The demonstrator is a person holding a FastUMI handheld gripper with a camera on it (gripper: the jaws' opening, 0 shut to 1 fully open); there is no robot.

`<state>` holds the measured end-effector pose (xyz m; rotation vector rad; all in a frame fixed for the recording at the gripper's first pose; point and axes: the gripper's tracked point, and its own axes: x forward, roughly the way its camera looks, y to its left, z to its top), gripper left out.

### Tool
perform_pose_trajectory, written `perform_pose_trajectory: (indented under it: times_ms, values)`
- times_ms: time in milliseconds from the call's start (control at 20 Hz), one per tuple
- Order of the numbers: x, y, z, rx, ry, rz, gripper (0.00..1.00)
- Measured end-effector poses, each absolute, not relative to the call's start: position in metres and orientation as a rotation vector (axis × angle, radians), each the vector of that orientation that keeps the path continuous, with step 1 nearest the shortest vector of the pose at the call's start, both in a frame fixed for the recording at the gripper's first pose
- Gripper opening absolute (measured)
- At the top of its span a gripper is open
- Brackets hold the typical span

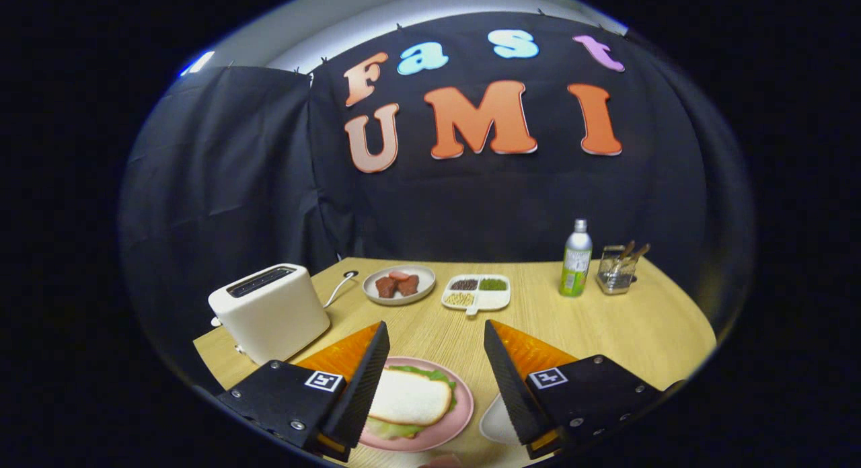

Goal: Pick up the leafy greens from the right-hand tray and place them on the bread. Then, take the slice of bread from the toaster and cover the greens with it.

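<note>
Jaws (436, 367) spread wide, gripping nothing, hovering above pink plate (457, 414). On plate: top bread slice (410, 397) covering leafy greens (430, 374), green edges poking out around it; lower bread hidden. Toaster (269, 311) beside left jaw, slots looking empty. Task seemingly done. Risks: dropping jaws could nudge slice off greens; swinging left could knock toaster. Count: one toaster, one pink plate, one white tray (498, 424) under right jaw, one meat plate (399, 284), one divided dish (476, 292), one bottle (576, 267), one utensil holder (617, 269) on bench (639, 327)
</note>
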<state>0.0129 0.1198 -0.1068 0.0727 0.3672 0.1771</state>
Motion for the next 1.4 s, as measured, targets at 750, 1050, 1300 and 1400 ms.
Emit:
perform_pose_trajectory:
  times_ms: [750,1050,1300,1400]
  values:
    - [0.006,0.111,-0.021,-0.08,0.004,0.029,0.95]
    - [0.004,0.112,-0.014,-0.063,-0.026,0.016,0.97]
    - [0.004,0.111,-0.011,-0.031,-0.029,0.015,0.97]
    - [0.003,0.111,-0.013,-0.02,-0.02,0.021,0.97]
